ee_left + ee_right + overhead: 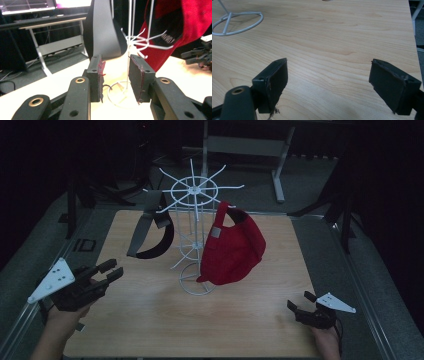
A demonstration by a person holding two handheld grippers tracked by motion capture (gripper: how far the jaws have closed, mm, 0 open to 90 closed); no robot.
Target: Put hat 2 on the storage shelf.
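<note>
A white wire rack [192, 220] stands in the middle of the wooden table [150, 320]. A red cap [232, 247] hangs on its right side and a grey and black cap [150, 232] on its left. My left gripper [114, 268] hovers at the table's left edge, pointing at the rack, jaws partly apart with nothing between them. In the left gripper view the left gripper [116, 62] frames the rack's pole [129, 37], with the grey cap [105, 30] and red cap [195, 20] behind. My right gripper [299, 300] rests low at the front right, wide open [329, 62] over bare wood.
The rack's round wire base [227, 22] lies well ahead of the right gripper. Metal table legs [277, 170] and dark stands rise beyond the far edge. A grey border [345, 285] runs around the tabletop.
</note>
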